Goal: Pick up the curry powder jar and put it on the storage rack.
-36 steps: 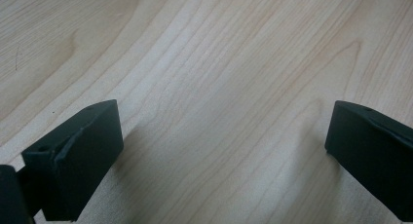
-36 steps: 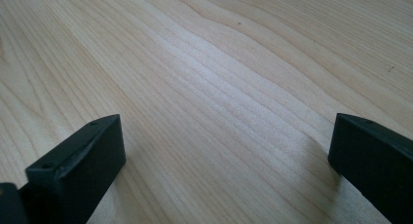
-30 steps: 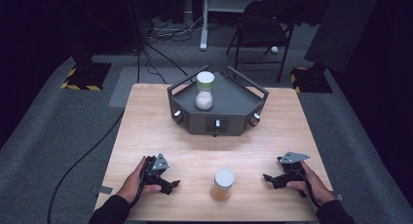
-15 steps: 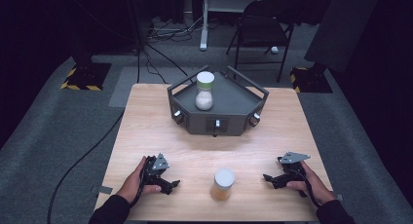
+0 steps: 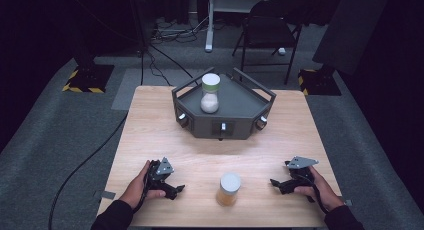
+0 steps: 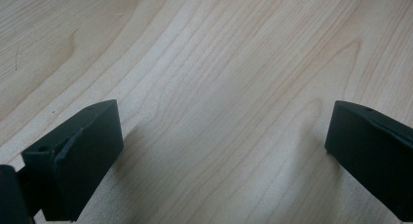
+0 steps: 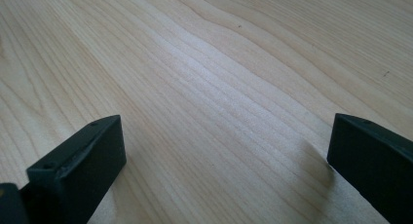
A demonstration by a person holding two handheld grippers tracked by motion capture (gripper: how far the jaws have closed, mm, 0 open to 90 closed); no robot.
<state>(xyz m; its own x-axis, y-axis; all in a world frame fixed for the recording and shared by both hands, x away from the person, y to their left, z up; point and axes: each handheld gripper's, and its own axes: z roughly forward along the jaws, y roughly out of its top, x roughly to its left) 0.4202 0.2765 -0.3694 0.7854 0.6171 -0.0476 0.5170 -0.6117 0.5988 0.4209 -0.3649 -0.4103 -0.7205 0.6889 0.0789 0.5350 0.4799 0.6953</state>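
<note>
A white-lidded jar with amber contents (image 5: 229, 189) stands near the table's front edge, between the two hands. A second jar with a pale green lid and white contents (image 5: 210, 93) stands upright on the dark grey angular tray (image 5: 240, 107) at the table's far middle. My left gripper (image 5: 175, 189) rests on the wood to the left of the amber jar, and its jaws stand wide apart over bare wood (image 6: 224, 126). My right gripper (image 5: 276, 183) lies on the wood to the jar's right, open too, nothing between its jaws (image 7: 226, 136).
The tray has raised rails and small knobs on its front faces. The wooden table (image 5: 150, 125) stands on grey carpet. A folding chair (image 5: 270, 20), cables and stand bases with yellow-black tape (image 5: 85, 80) lie beyond the far edge.
</note>
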